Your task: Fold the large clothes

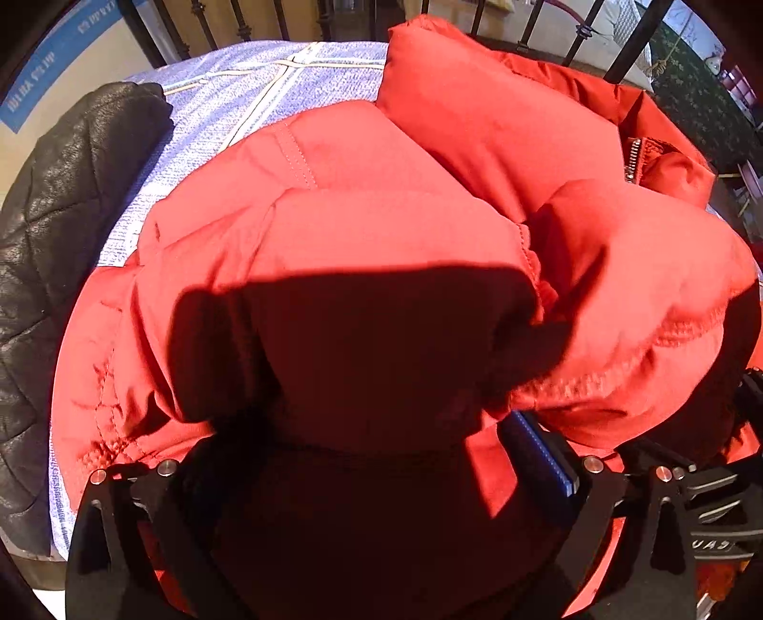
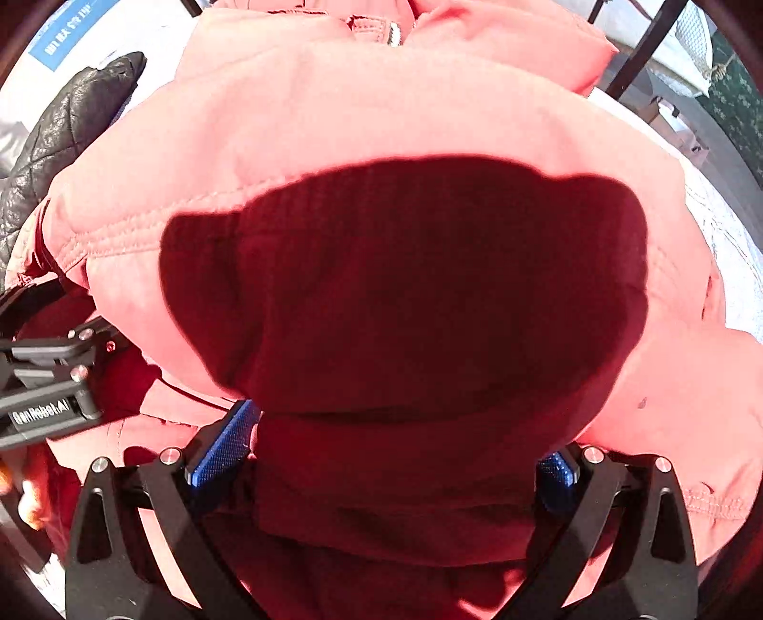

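A thick fold of the red puffy coat (image 2: 381, 119) is squeezed between the blue pads (image 2: 224, 443) of the right gripper (image 2: 391, 458). Red cloth is also bunched between the fingers of the left gripper (image 1: 362, 477) (only one blue pad (image 1: 539, 448) can be seen, so whether it is pinched there cannot be told). The coat is heaped on the blue-and-white bedcover (image 1: 229, 95). A black quilted jacket (image 1: 57, 229) is laid left of the coat. Black bed rails (image 1: 634, 43) are seen behind the coat.
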